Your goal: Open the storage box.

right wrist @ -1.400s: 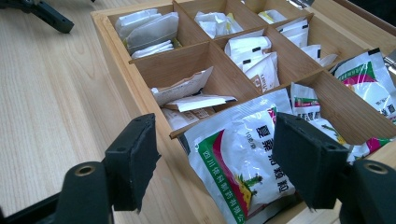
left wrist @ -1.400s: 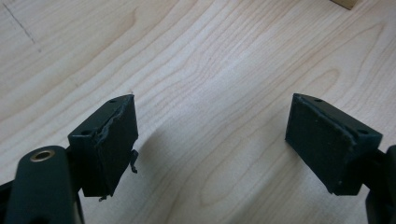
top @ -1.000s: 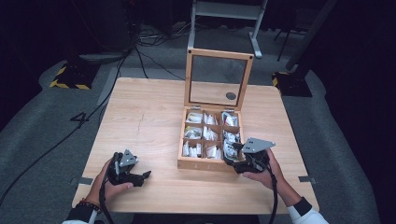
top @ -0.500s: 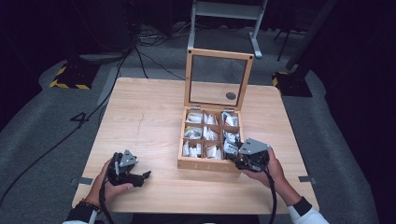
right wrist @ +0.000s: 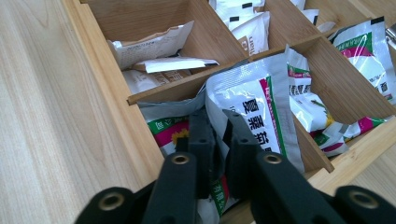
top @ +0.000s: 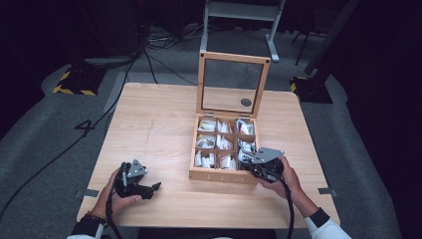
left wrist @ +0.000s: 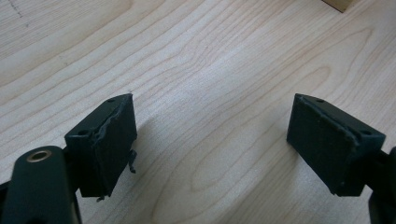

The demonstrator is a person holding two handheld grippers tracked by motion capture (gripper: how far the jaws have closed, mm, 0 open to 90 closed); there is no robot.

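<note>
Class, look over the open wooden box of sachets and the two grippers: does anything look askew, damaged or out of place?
Yes. One sachet lies askew across a divider of the wooden box, pinched by the right gripper. The left gripper has a ragged, torn pad.

Glossy foil sachet (right wrist: 252,100); pale matt wood box (top: 215,175); glass-paned lid (top: 233,83); smooth wood-grain table (top: 149,124).

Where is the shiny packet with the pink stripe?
In the right gripper view, the packet sits pinched in the right hand-held gripper, in the wooden box's near corner compartment.

Sachet (right wrist: 252,107) print partly hidden (behind jaws).
</note>
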